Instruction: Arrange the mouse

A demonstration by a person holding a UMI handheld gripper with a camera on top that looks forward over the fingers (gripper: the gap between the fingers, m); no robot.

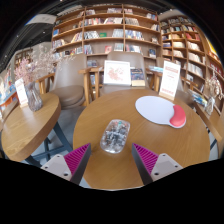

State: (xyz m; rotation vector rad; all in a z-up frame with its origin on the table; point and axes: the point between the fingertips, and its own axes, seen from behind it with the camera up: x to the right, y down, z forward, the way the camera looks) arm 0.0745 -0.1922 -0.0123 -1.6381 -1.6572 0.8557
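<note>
The transparent, rounded plastic mouse is seen on the round wooden table, just ahead of the released gripper; it should be approached centred before closure.

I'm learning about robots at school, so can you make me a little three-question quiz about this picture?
1. True or false: the mouse is squeezed between the gripper fingers.
2. What lies on the round wooden table beyond the mouse, next to the red thing?
A. a banana
B. a white oval mouse pad
C. a laptop
3. Fill in: the wall behind the tables is covered with ____.

Key:
1. False. The fingers are open, and the mouse rests on the table just ahead of them.
2. B
3. bookshelves
</note>
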